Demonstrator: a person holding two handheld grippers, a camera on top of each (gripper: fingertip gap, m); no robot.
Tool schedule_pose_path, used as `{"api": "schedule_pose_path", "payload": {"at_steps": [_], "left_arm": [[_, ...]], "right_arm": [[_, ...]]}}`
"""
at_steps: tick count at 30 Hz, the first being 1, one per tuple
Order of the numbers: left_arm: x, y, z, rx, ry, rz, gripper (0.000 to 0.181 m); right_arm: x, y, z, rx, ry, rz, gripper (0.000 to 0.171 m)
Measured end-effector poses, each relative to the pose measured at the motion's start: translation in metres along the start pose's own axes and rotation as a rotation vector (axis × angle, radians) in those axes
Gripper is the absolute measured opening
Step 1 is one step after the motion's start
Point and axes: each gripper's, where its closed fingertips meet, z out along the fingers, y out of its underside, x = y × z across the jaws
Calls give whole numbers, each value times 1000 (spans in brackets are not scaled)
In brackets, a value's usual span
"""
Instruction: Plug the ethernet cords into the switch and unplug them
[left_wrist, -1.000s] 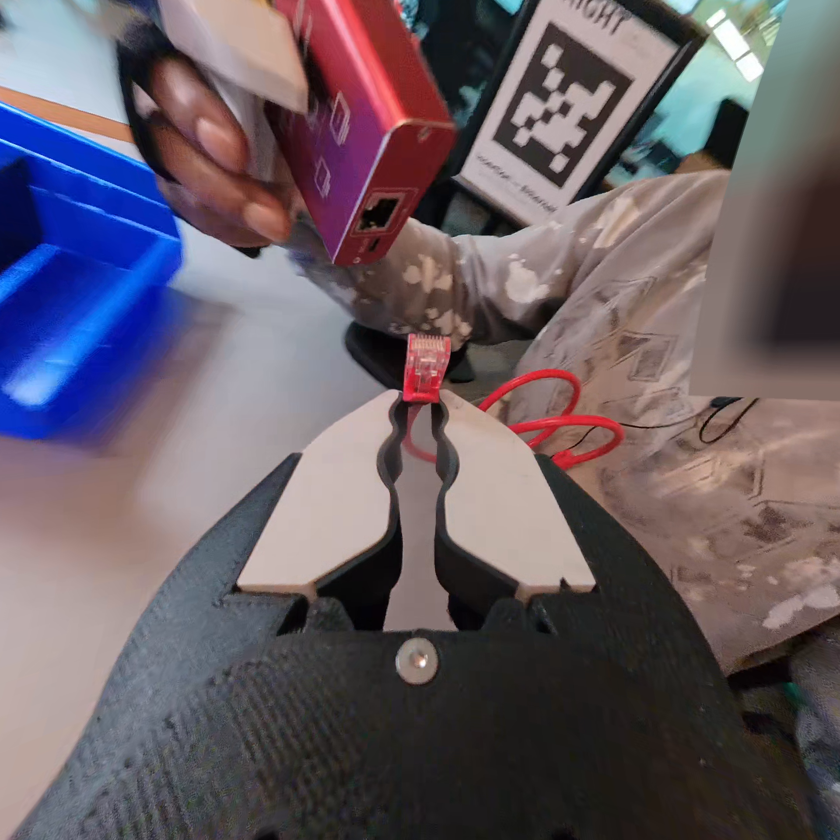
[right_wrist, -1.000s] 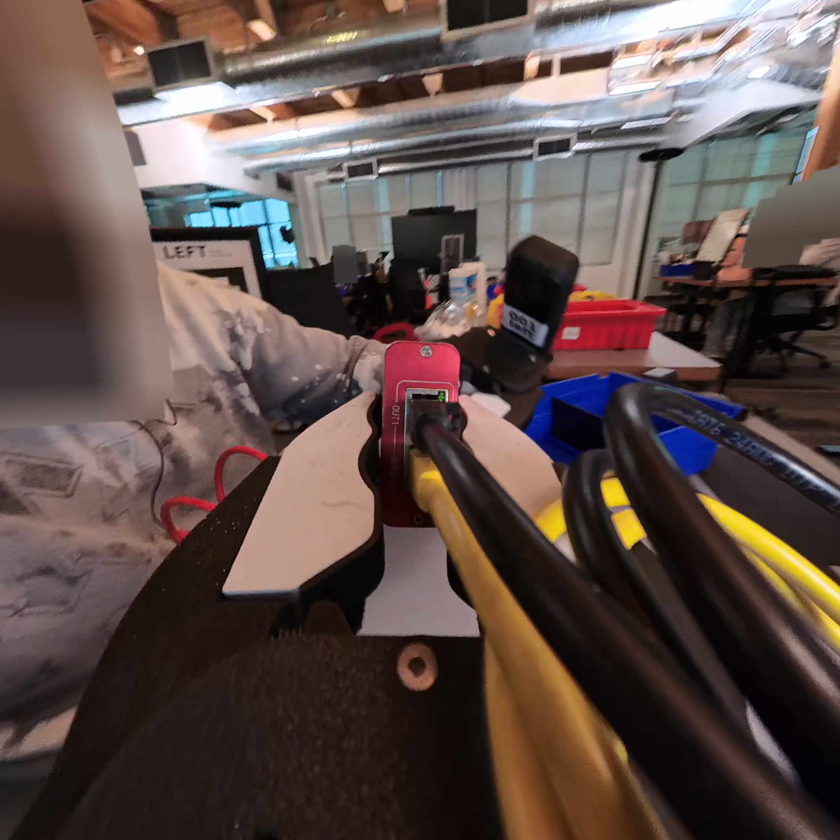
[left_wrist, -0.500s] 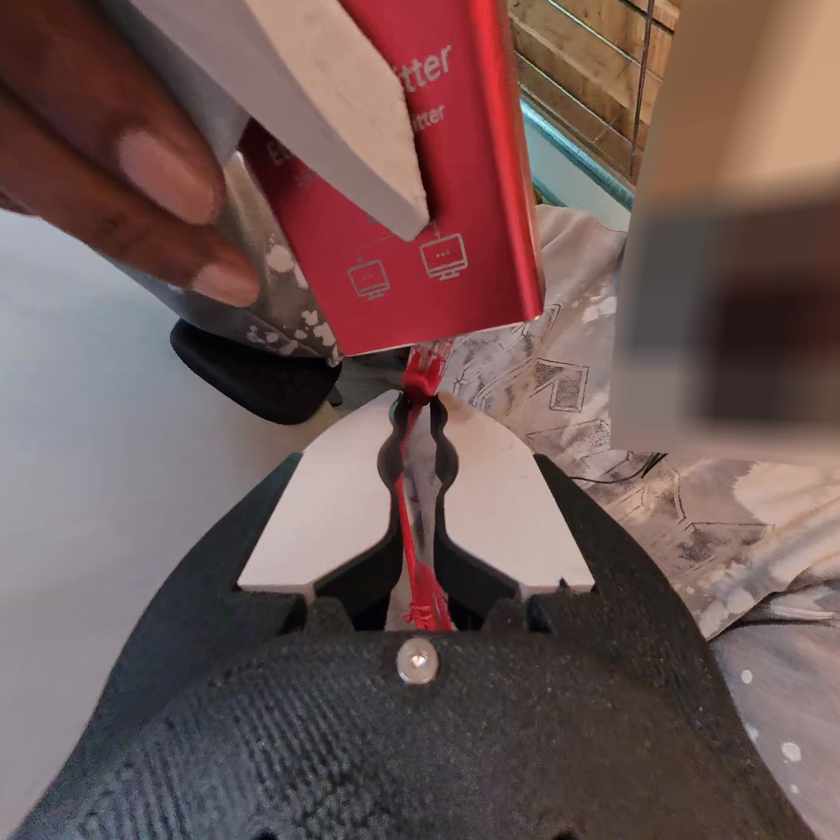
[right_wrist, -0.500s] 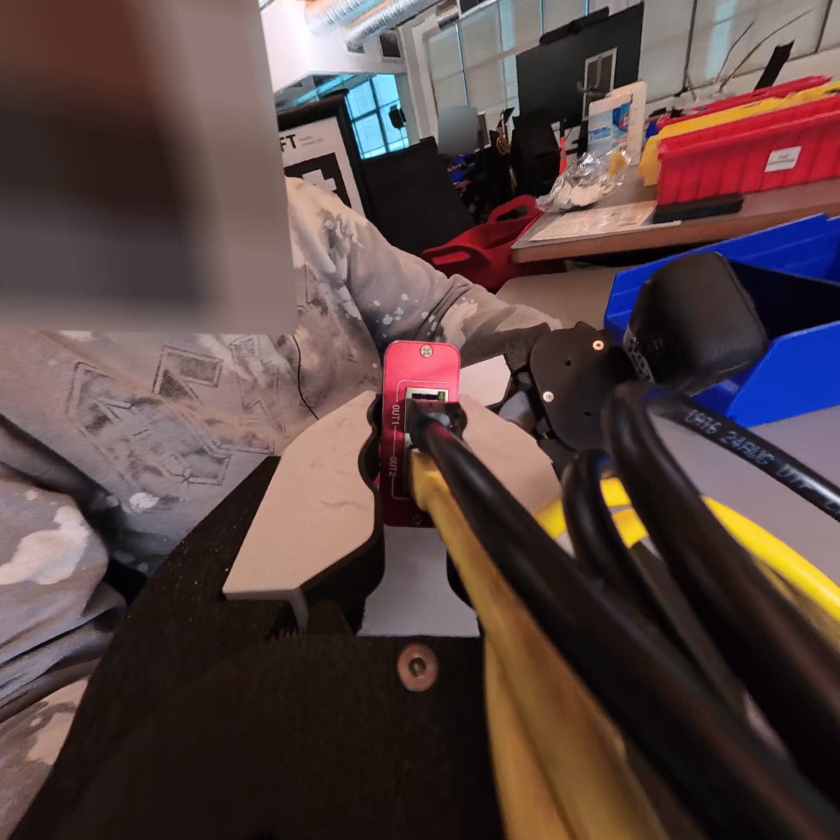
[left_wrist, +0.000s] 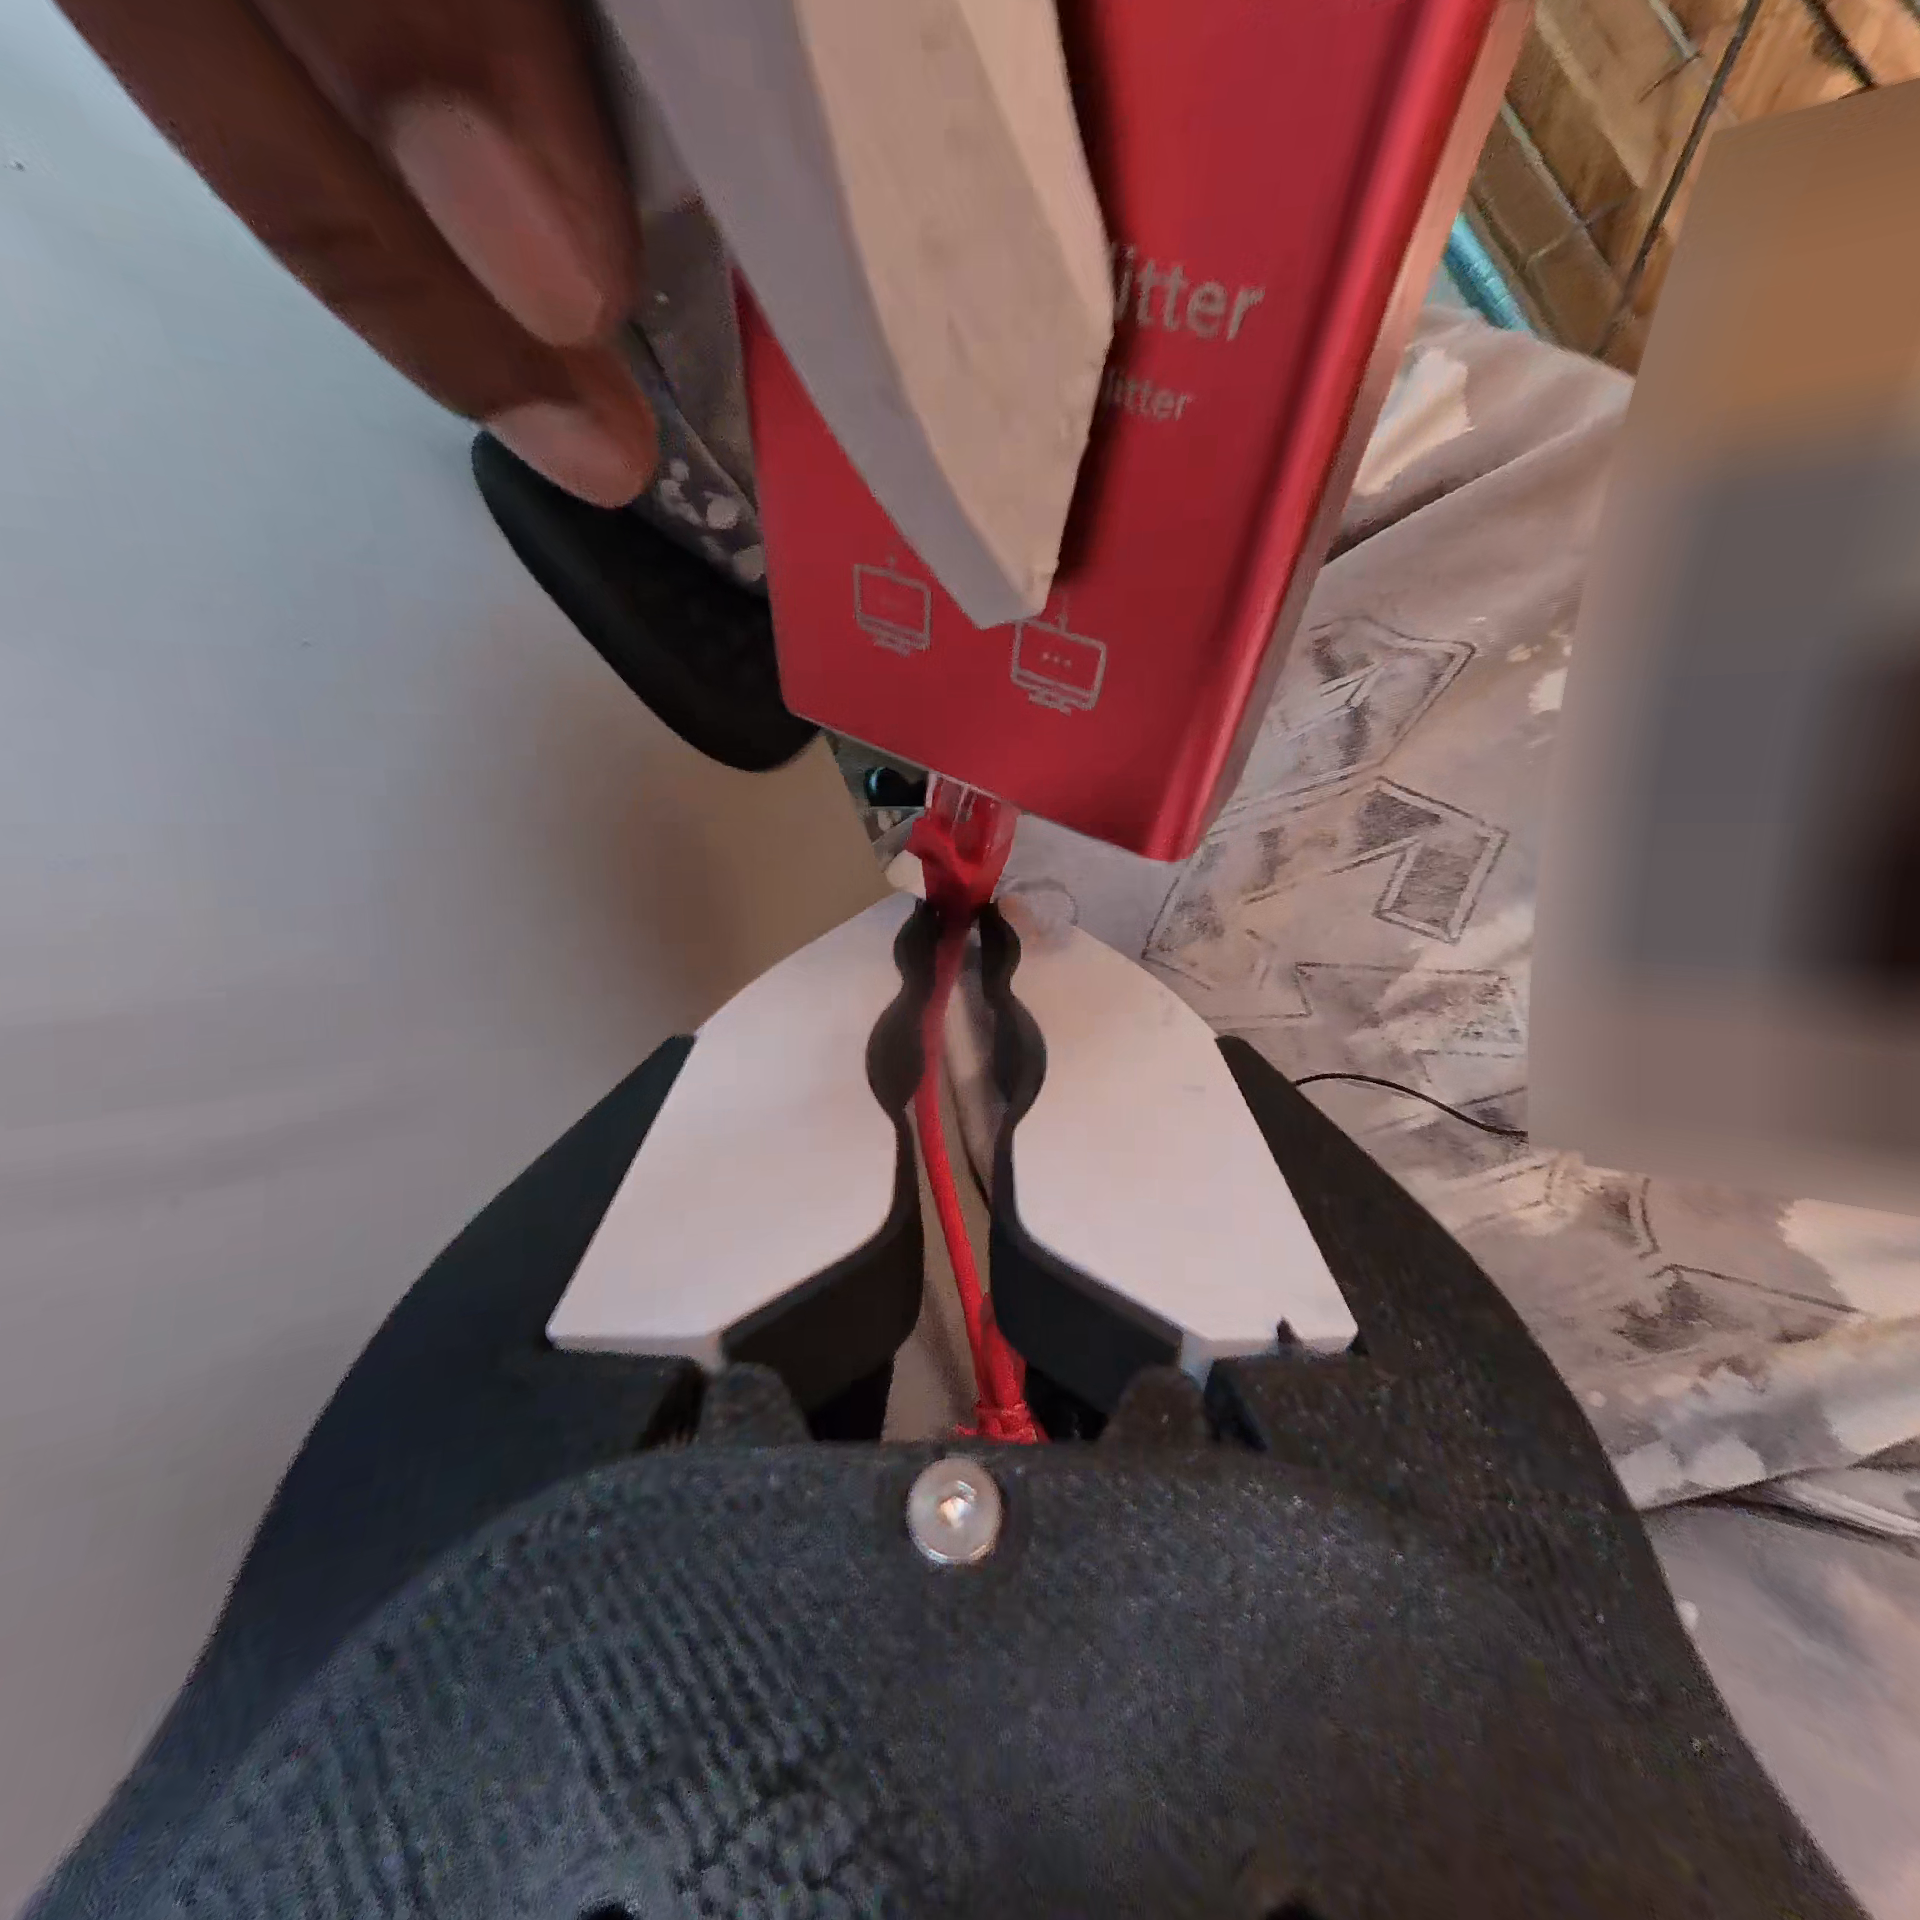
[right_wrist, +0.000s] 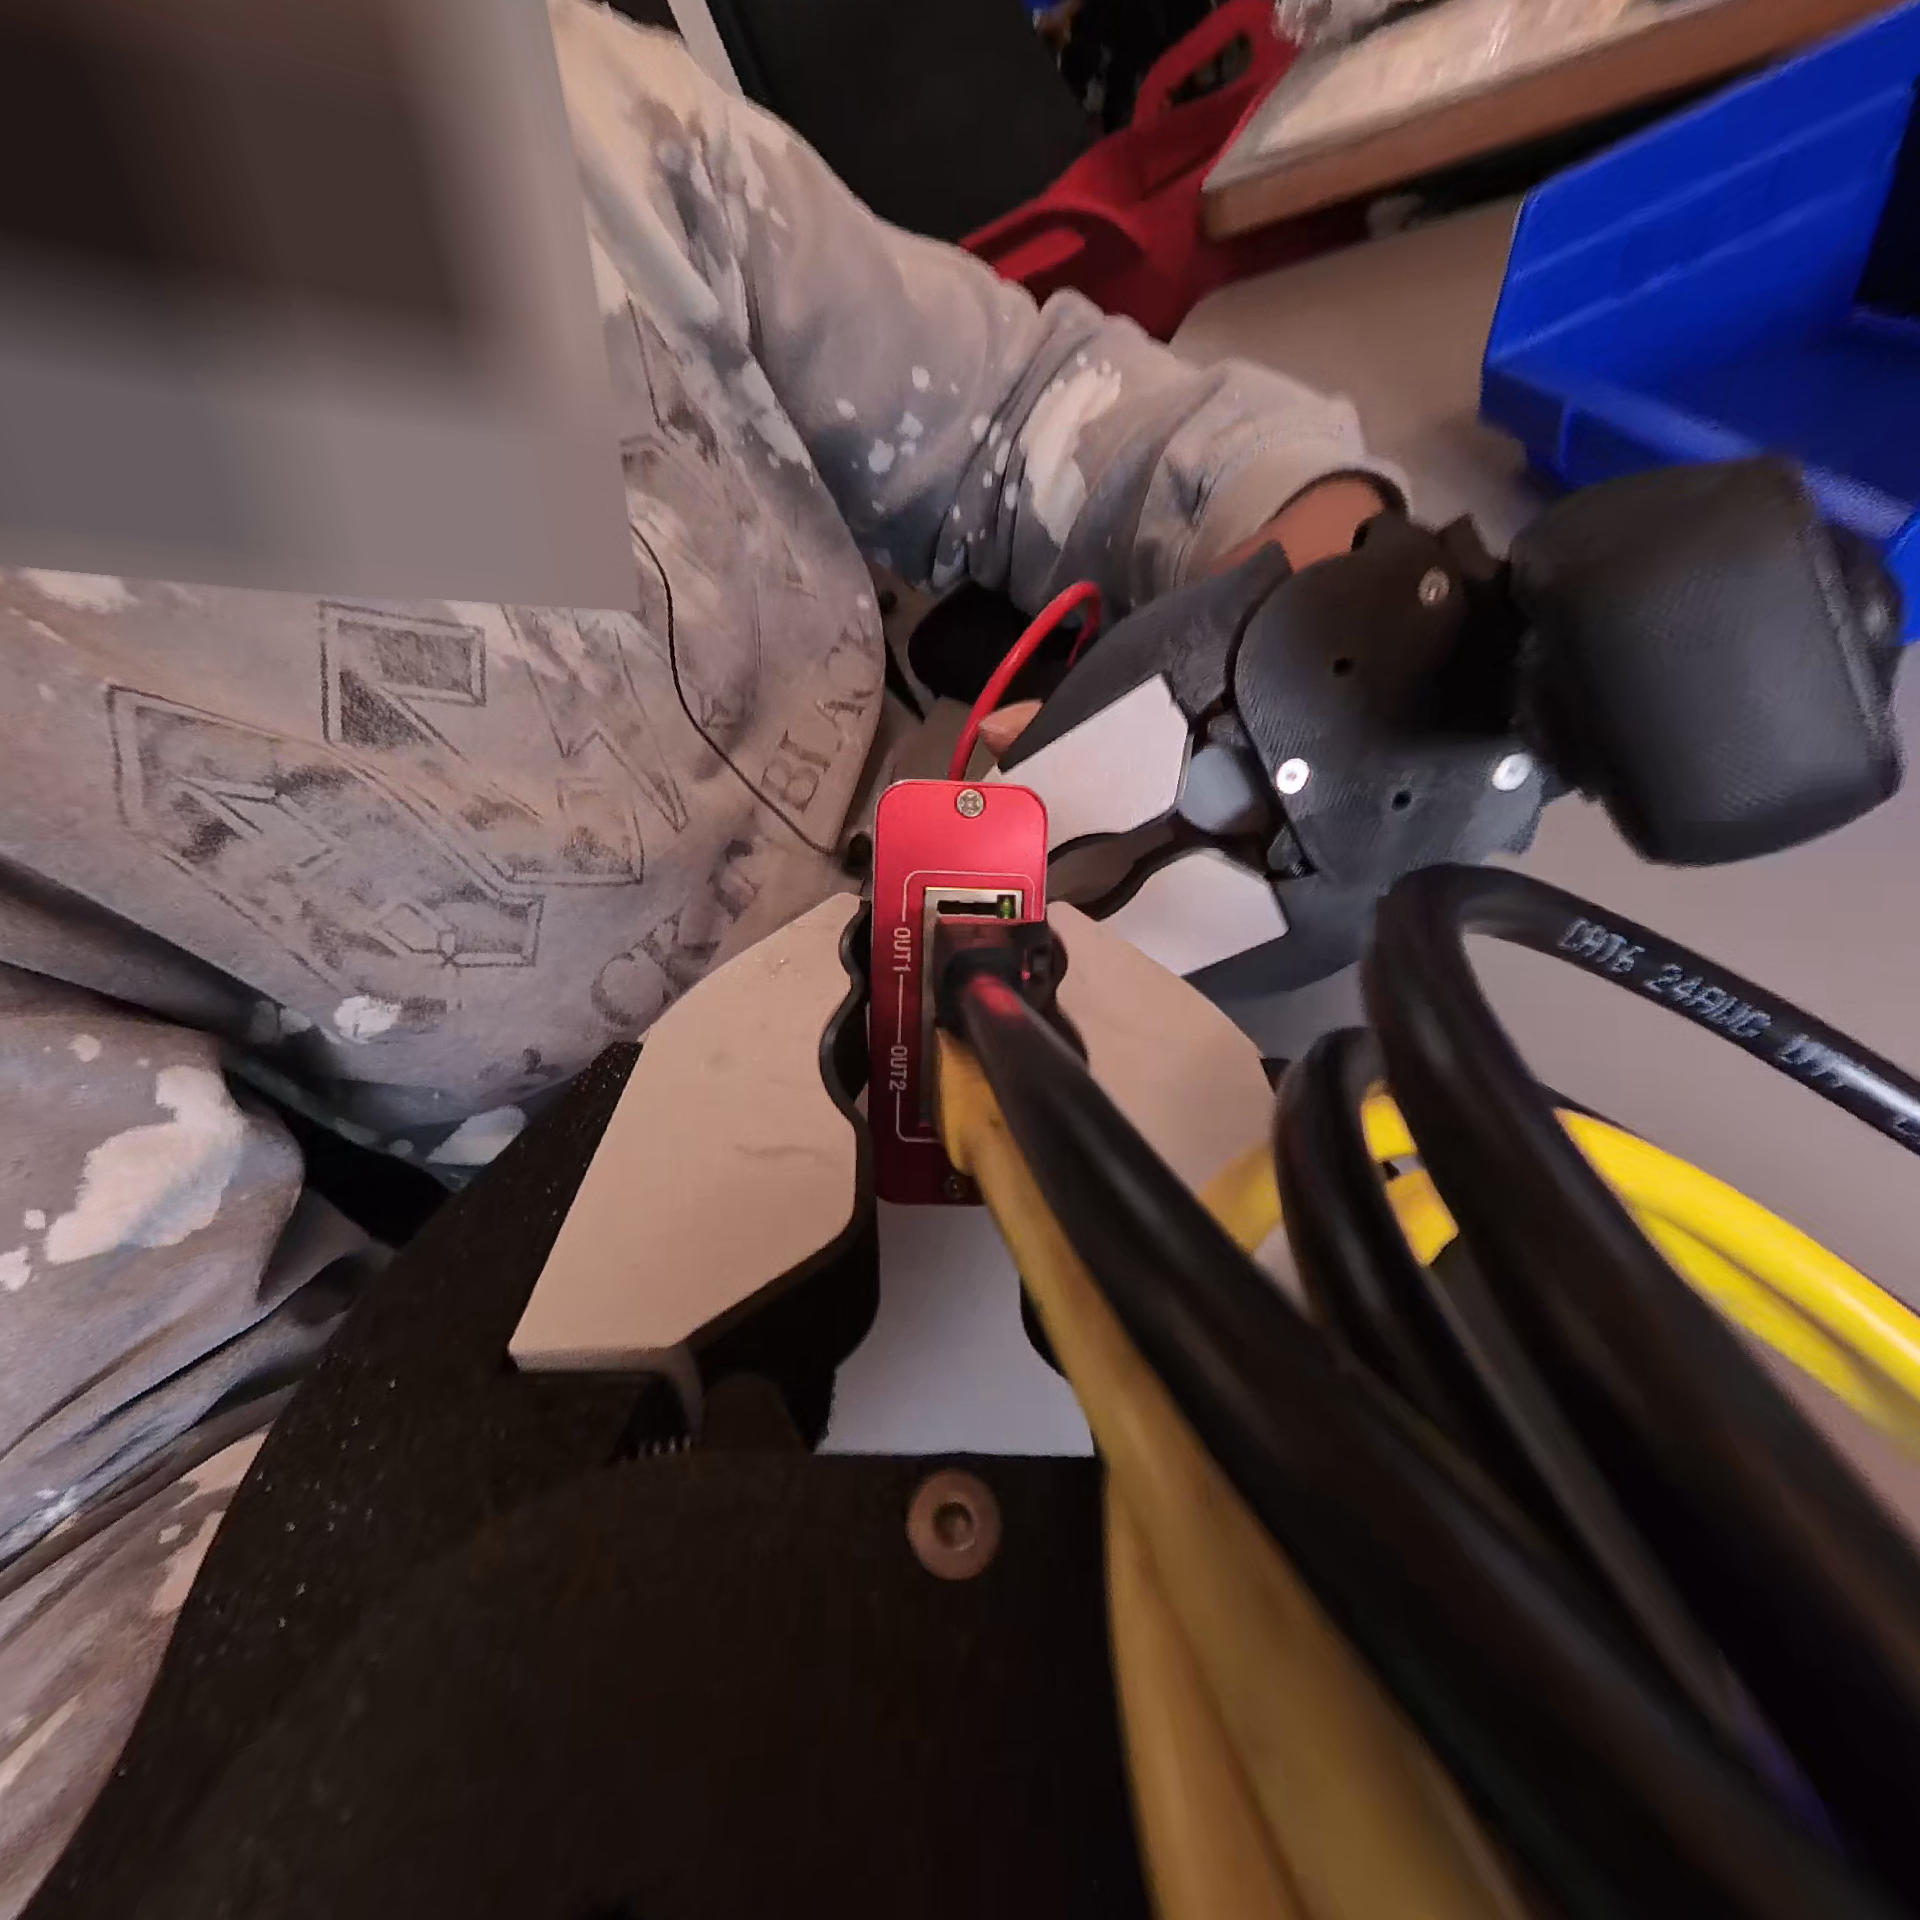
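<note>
Now the left gripper (left_wrist: 951, 914) pinches the red cord (left_wrist: 940, 1122) just behind its plug (left_wrist: 961, 821), whose tip sits at the end port of the red switch (left_wrist: 1049, 665), itself clamped in the right gripper (right_wrist: 951, 997) with black cord (right_wrist: 1195, 1174) and yellow cord (right_wrist: 1039, 1226) seated. A tilted plug could jam, or the thin cord slip. Below lies a pale tabletop (left_wrist: 260, 831); a blue bin (right_wrist: 1714, 312) stands behind.

Soft, even daylight fills both views, with no hard glare. The table (left_wrist: 208, 935) looks pale and washed, carrying only a faint shadow beneath the black tool body. Wide-angle lenses bend everything toward the frame edges. The hand (left_wrist: 395, 208) and the near cables (right_wrist: 1351, 1558) are smeared and out of focus; the red switch (right_wrist: 961, 997) end stays crisp.
</note>
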Motion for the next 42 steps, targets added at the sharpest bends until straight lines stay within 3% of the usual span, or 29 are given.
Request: {"api": "schedule_pose_path", "payload": {"at_steps": [8,24,28,33,36,40,42], "left_arm": [[-4,-10,-23,86,-80,96,6],[-15,-2,-30,51,-128,137,5],[-27,0,-37,1,-269,252,8],[-14,-32,-80,213,-412,332,31],[4,-48,-86,314,-453,392,38],[-8,-51,-68,228,-613,424,45],[-14,-53,-72,229,-678,420,37]], "right_arm": [[16,-5,-8,30,110,42,30],[25,8,-1,-52,121,96,29],[32,8,0,-101,198,61,29],[35,6,-9,-161,307,35,29],[37,6,-7,-188,339,29,29],[39,8,3,-243,346,31,29],[43,10,-1,-276,411,20,28]]}}
